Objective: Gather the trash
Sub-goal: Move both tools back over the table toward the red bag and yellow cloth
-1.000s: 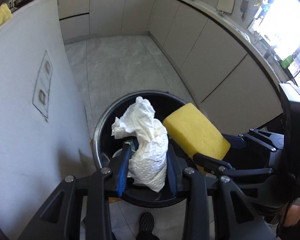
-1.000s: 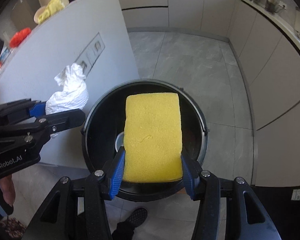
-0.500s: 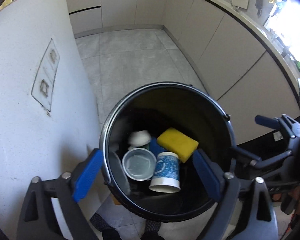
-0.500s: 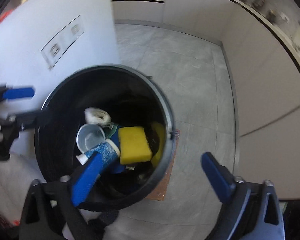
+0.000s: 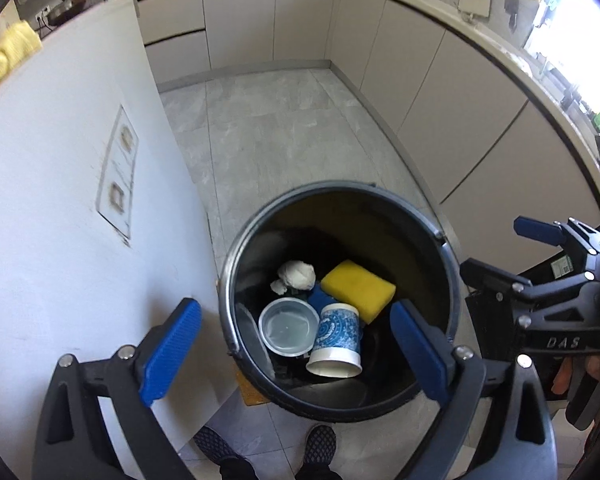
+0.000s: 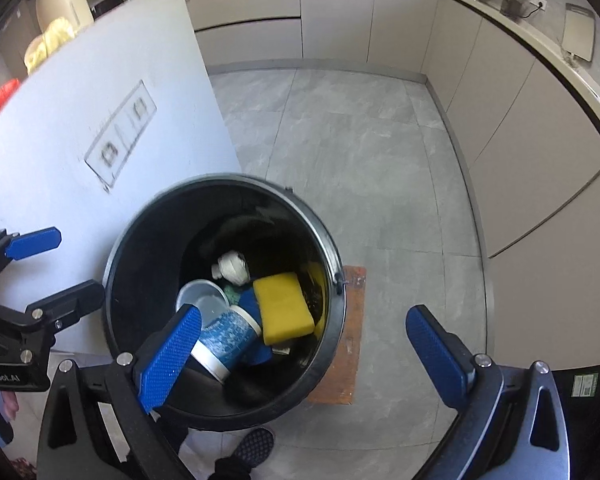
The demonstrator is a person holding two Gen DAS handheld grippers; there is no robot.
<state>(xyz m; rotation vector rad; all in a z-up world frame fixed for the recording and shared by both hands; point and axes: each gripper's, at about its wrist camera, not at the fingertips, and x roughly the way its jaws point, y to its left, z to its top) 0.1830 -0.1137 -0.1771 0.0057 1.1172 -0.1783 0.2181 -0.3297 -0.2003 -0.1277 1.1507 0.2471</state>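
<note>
Both pieces of trash have left the tongs since a second ago: the crumpled white paper [image 5: 294, 276] and the yellow sponge [image 5: 358, 290] now lie at the bottom of the black bin [image 5: 448, 272], below and ahead of both tools. Each pair of jaws has just been opening. The left gripper [image 5: 296, 348] stands wide with nothing between its blue pads, which straddle the bin's near rim. The right gripper [image 6: 300, 356] also stands wide and empty. Beside the sponge lie a blue patterned paper cup [image 5: 336, 340] on its side and a clear plastic cup [image 5: 286, 328].
</note>
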